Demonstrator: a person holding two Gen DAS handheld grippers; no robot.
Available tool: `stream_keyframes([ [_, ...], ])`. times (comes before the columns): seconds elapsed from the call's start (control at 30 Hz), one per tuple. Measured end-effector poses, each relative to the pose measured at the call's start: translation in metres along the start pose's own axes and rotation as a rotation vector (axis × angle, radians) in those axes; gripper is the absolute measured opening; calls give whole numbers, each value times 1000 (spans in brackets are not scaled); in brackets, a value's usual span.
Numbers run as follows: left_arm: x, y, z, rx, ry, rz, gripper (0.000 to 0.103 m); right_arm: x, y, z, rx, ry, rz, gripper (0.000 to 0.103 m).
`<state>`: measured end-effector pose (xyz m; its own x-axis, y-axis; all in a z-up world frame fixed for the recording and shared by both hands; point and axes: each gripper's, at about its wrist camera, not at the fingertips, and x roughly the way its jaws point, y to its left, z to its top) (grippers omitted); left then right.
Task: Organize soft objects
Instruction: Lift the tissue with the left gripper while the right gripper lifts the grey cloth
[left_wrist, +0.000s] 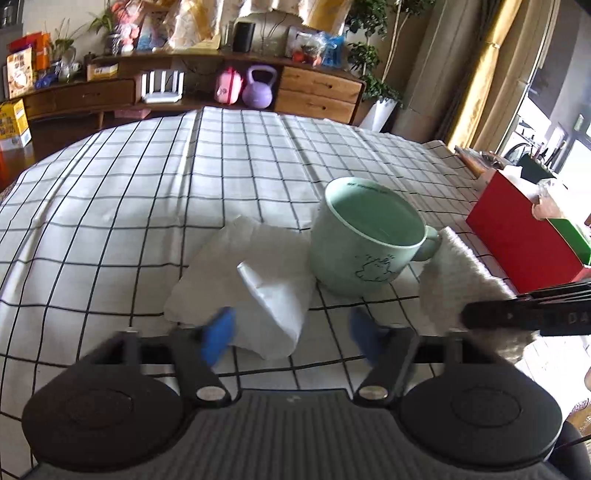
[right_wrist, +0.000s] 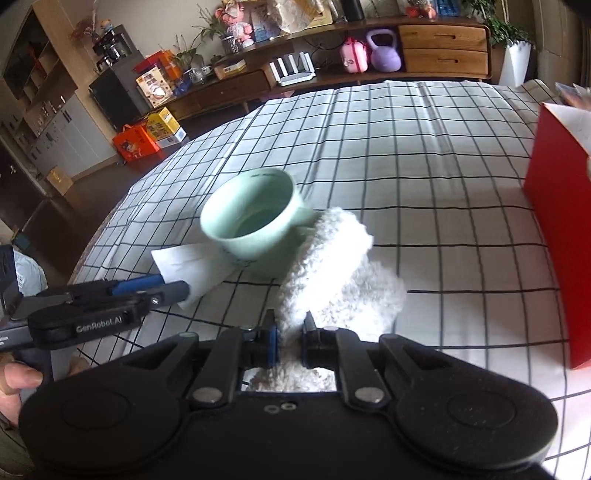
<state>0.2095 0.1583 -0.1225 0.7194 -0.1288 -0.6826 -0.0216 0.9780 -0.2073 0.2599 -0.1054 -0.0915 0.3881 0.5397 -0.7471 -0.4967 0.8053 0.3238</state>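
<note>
A crumpled white tissue (left_wrist: 258, 280) lies on the checked tablecloth (left_wrist: 147, 184), left of a mint-green mug (left_wrist: 365, 240). My left gripper (left_wrist: 291, 332) is open, its blue pads (left_wrist: 218, 332) spread either side of the tissue's near end without pressing on it. In the right wrist view the tissue (right_wrist: 199, 266) sits just ahead of the left gripper (right_wrist: 173, 286). My right gripper (right_wrist: 289, 343) is shut on a fluffy white cloth (right_wrist: 325, 273) that drapes forward beside the mug (right_wrist: 255, 229). The left wrist view shows this cloth (left_wrist: 454, 273) and the right gripper (left_wrist: 476, 319) to the mug's right.
A red box (left_wrist: 524, 236) (right_wrist: 561, 229) stands on the table at the right. Beyond the table's far edge is a wooden sideboard (left_wrist: 317, 92) with a purple kettlebell (left_wrist: 258, 88). A hand (right_wrist: 18, 380) shows at the lower left.
</note>
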Motion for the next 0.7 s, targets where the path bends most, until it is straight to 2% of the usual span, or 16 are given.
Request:
stream_keyframes([
  [0.07, 6, -9, 1, 44, 12, -9, 79, 7, 5, 1, 4, 10, 10, 11],
  [0.17, 19, -19, 2, 113, 31, 57, 79, 16, 11, 6, 7, 8, 29, 11],
  [0.3, 29, -19, 3, 144, 15, 91, 77, 26, 17, 16, 15, -7, 32, 11],
  [0.37, 34, -19, 3, 157, 19, 91, 66, 31, 18, 19, 19, -14, 31, 11],
  [0.43, 39, -19, 2, 173, 35, 93, 46, 36, 19, 21, 13, -21, 15, 11],
  [0.5, 42, -20, 1, 186, 36, 93, 36, 40, 17, 24, 23, -23, 13, 11],
  [0.57, 43, -22, 0, 204, 23, 96, 30, 42, 15, 26, 31, -30, -5, 11],
  [0.63, 44, -23, -1, 218, 14, 98, 6, 43, 11, 28, 40, -40, -20, 11],
  [0.7, 44, -23, -1, 218, -3, 112, 5, 44, 6, 31, 60, -47, -30, 11],
])
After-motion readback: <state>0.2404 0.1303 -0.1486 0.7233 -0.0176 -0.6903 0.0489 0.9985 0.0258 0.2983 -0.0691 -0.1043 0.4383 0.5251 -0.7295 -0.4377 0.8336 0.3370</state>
